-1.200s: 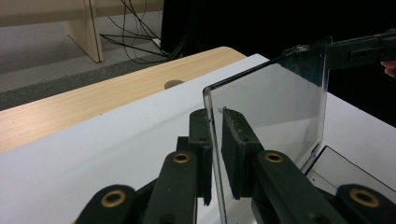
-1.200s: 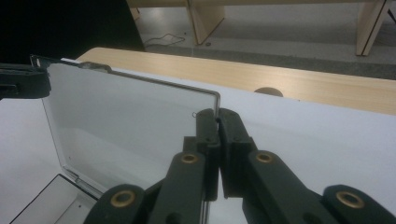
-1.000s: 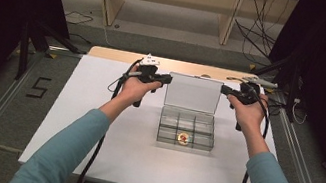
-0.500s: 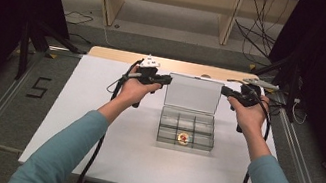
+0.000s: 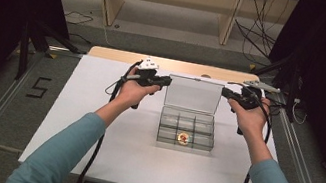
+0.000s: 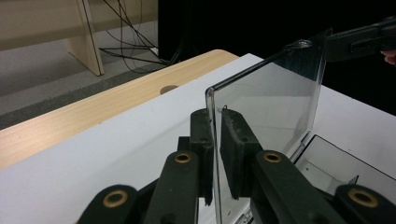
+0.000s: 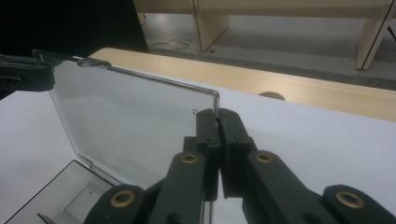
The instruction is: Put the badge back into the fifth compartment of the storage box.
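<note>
A clear plastic compartment box (image 5: 163,123) sits mid-table with its lid (image 5: 193,94) standing upright. A small round gold and red piece (image 5: 183,138) lies in a front compartment. My left gripper (image 5: 167,80) is shut on the lid's left edge, and my right gripper (image 5: 225,91) is shut on its right edge. In the left gripper view the black pads (image 6: 236,140) clamp the lid (image 6: 266,102) near its top corner. In the right gripper view the pads (image 7: 233,135) press on the lid's (image 7: 135,121) opposite corner. Each view shows the other gripper's tip at the far corner.
The box stands on a white table top (image 5: 87,108) with a wooden strip (image 5: 121,56) along the far edge. Wooden shelf legs (image 5: 108,0) and loose cables (image 5: 257,32) lie on the floor beyond. Dark frames flank both sides.
</note>
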`<state>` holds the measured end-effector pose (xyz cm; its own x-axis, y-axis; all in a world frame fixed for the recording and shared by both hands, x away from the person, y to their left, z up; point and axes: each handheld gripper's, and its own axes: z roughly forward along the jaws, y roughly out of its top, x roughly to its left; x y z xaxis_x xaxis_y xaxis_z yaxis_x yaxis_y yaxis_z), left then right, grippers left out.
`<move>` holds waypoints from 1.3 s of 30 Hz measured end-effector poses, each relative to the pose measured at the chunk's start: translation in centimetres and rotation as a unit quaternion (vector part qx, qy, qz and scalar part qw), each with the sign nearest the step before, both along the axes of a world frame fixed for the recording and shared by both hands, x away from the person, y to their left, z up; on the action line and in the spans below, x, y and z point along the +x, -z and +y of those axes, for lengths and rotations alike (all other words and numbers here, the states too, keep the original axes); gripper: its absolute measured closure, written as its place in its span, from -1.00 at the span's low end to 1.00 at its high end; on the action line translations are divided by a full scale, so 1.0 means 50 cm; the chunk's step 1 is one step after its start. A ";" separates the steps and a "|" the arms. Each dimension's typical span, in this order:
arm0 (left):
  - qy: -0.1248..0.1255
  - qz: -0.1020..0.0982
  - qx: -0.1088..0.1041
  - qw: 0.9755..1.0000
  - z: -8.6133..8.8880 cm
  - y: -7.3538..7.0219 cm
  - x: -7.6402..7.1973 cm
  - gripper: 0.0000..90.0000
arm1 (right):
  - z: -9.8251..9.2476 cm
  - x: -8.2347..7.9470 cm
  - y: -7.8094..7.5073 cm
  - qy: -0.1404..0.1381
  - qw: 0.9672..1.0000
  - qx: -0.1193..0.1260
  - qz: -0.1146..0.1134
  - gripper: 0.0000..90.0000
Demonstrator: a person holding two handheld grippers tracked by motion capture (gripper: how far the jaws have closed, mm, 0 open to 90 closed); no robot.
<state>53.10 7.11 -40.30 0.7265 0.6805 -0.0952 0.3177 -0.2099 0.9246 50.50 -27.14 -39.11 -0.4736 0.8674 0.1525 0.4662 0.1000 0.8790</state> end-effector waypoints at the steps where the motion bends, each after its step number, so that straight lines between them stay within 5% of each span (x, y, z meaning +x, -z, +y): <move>1: 0.000 -0.001 -0.001 1.000 0.000 0.000 -0.001 0.84 | 0.000 -0.002 0.000 0.000 1.000 0.000 0.000 0.96; 39: 0.020 -0.030 0.015 0.999 0.005 -0.005 -0.047 0.84 | -0.005 -0.051 -0.002 -0.017 1.000 -0.005 -0.017 0.94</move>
<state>50.73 7.36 -40.06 0.7570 0.6527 -0.0310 0.2527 -0.2487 0.9351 47.95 -27.37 -38.99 -0.5084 0.8517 0.1269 0.4321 0.1248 0.8931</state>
